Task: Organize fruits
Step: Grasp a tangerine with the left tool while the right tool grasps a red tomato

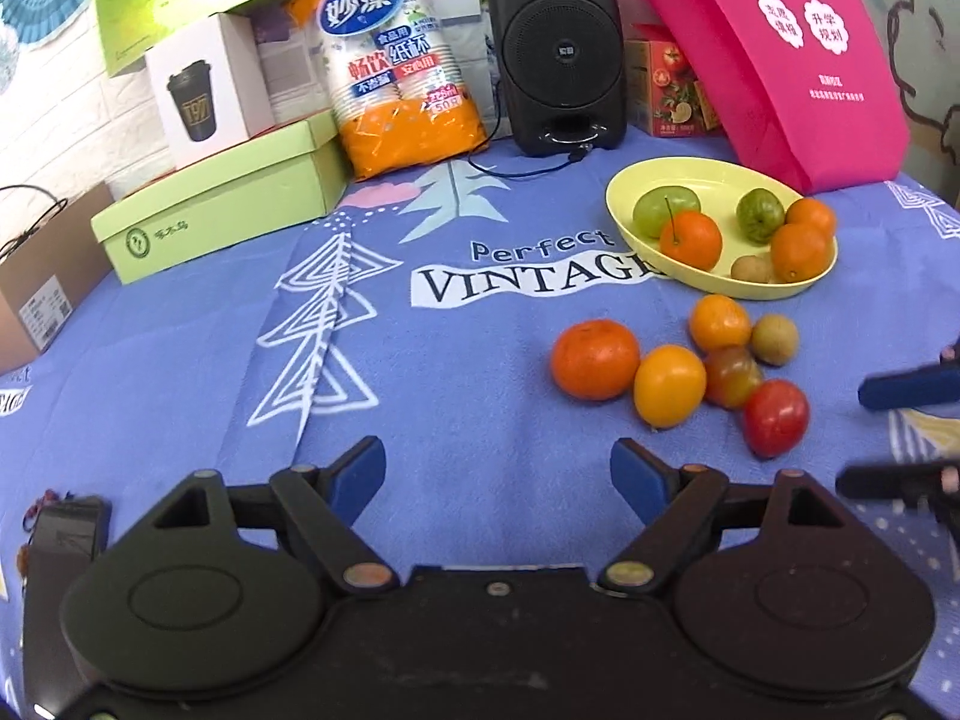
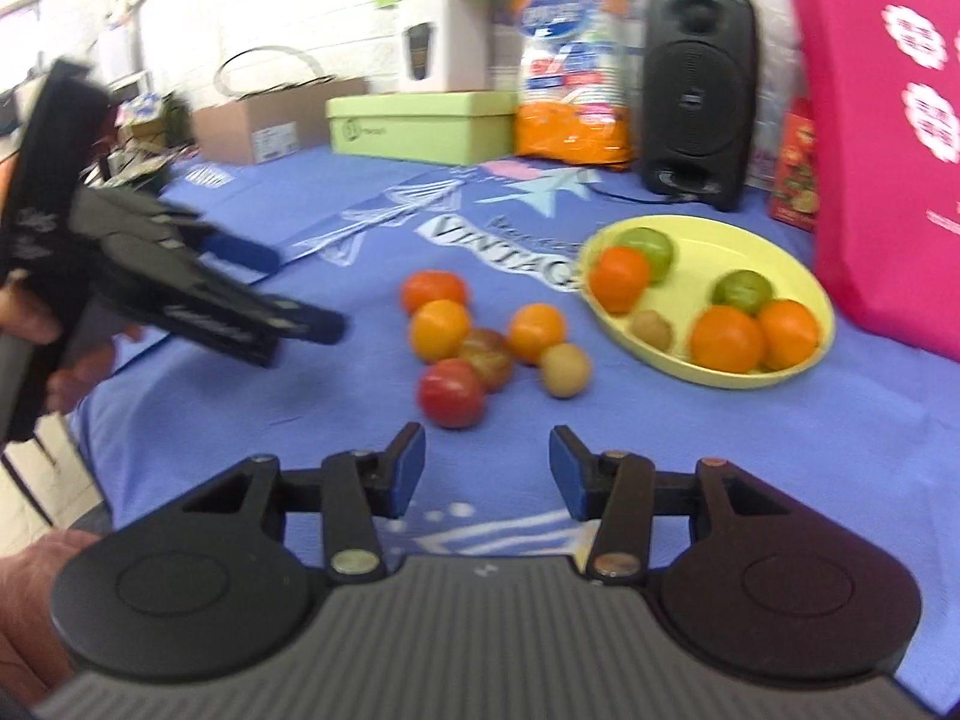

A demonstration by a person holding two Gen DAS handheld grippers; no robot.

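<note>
A yellow oval plate [image 1: 714, 177] [image 2: 744, 234] holds several fruits: oranges, green fruits and a kiwi. On the blue cloth in front of it lies a loose cluster: a large orange [image 1: 595, 359] [image 2: 433, 291], a yellow-orange fruit [image 1: 669, 384] [image 2: 439, 329], a small orange [image 1: 719, 322] [image 2: 536, 325], a dark tomato [image 1: 732, 376] [image 2: 487, 357], a red tomato [image 1: 776, 417] [image 2: 450, 392] and a kiwi [image 1: 774, 339] [image 2: 564, 369]. My left gripper [image 1: 498, 477] [image 2: 300, 285] is open and empty, left of the cluster. My right gripper [image 2: 487, 468] [image 1: 888, 438] is open and empty, just short of the red tomato.
At the back stand a black speaker [image 1: 558, 48], a bag of paper cups [image 1: 396, 60], a green box [image 1: 222, 204], a white cup box [image 1: 207, 90], a cardboard box [image 1: 42, 276] and a pink bag [image 1: 780, 48]. A dark phone [image 1: 66, 534] lies at the near left.
</note>
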